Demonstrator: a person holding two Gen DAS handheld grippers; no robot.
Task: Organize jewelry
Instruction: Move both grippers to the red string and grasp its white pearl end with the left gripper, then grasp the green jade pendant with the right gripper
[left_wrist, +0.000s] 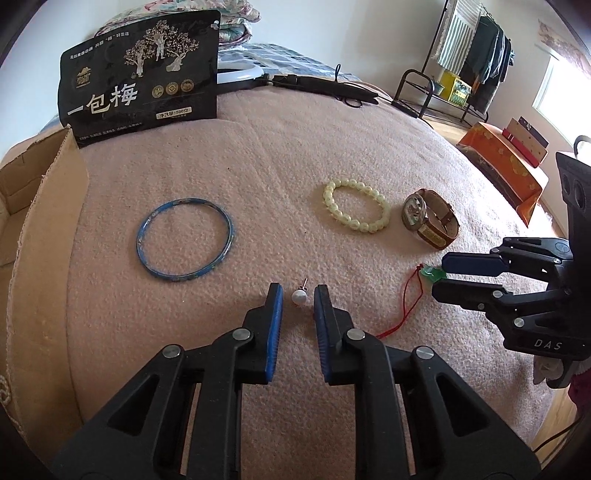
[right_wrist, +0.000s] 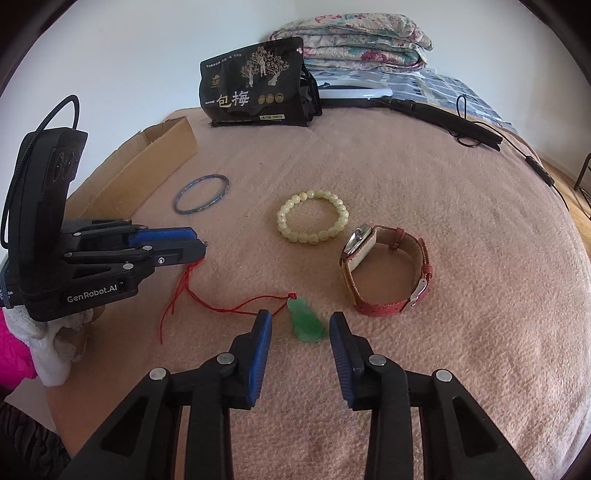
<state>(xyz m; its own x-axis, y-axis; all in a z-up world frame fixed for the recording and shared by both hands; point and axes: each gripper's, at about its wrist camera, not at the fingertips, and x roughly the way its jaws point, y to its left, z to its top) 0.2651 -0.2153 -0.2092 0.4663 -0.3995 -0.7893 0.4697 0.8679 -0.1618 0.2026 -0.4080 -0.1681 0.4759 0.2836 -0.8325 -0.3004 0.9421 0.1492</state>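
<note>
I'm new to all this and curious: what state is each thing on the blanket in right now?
Left tool: open, straddling the pearl stud.
Pearl stud: lying flat, ungripped.
Right tool: open, around the jade pendant.
Jade pendant: flat, its red cord trailing loose.
Blue bangle: flat.
Bead bracelet: flat.
Watch: strap buckled, on edge.
Box: open.

Both grippers (left_wrist: 298, 295) (right_wrist: 300, 321) down-tilted, jaws parted
</note>
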